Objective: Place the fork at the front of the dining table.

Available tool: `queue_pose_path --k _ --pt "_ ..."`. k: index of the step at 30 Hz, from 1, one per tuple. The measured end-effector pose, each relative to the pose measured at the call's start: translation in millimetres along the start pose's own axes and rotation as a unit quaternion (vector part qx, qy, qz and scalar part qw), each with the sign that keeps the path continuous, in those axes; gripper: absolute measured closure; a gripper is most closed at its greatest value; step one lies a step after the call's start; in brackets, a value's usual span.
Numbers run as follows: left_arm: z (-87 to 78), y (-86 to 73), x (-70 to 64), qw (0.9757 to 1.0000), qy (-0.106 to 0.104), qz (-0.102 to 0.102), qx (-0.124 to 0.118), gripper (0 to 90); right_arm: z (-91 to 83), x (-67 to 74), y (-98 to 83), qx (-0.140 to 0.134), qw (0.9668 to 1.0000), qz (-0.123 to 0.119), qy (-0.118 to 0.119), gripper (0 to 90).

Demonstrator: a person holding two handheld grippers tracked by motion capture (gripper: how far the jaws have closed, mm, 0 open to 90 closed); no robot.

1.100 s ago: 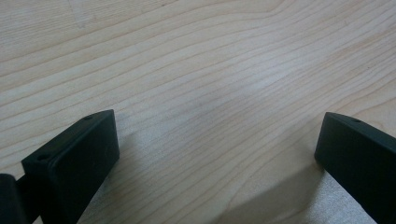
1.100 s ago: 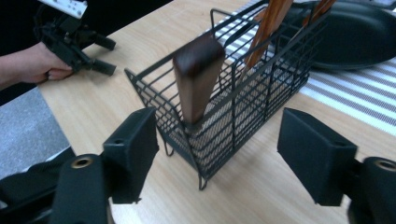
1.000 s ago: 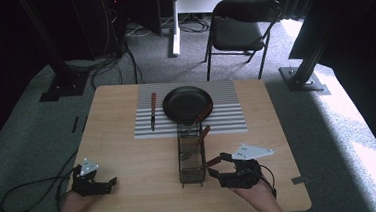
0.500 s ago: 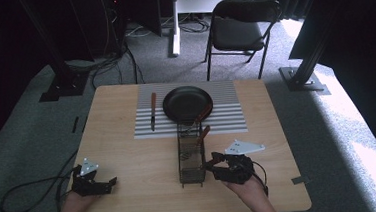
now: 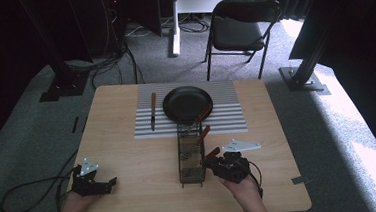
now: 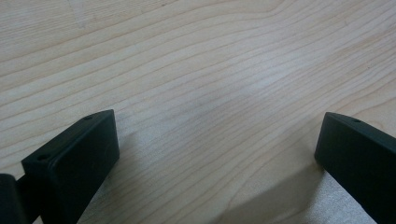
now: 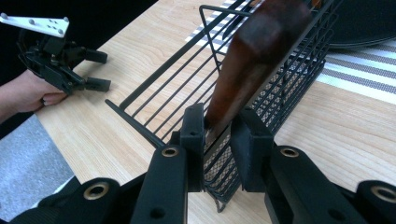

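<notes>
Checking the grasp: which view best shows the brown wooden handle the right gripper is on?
The right gripper view: the brown wooden handle sits large between the right gripper pads, at the black wire basket. The high view shows it small; the left gripper view shows bare table.

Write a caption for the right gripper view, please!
Right gripper clamps a brown wooden handle sticking out of the black wire basket.

Left tool [image 5: 97, 181] resting low, jaws wide apart, right tool [image 7: 217, 135] jaws just closing
</notes>
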State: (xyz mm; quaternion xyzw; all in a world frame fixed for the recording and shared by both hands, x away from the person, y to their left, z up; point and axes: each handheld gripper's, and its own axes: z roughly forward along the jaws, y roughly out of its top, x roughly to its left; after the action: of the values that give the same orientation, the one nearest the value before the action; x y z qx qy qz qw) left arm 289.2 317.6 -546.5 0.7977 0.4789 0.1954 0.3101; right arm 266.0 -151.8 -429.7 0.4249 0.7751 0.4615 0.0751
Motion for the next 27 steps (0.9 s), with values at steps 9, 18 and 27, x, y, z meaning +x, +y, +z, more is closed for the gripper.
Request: queue_pose_path --k 9,18,27 --pt "0.0 0.0 0.0 1.0000 0.000 0.000 0.000 0.0 -1.1 1.6 2.2 -0.012 0.9998 0.007 0.014 80.1" --pt "0.0 0.0 0.0 1.0000 0.000 0.000 0.000 0.0 -17.9 6.4 8.3 -0.037 0.9992 -0.013 0.011 80.3" --pt "0.0 0.0 -0.1 1.0000 0.000 0.000 0.000 0.0 -40.9 7.1 19.5 -0.066 0.9976 -0.021 0.008 80.4"
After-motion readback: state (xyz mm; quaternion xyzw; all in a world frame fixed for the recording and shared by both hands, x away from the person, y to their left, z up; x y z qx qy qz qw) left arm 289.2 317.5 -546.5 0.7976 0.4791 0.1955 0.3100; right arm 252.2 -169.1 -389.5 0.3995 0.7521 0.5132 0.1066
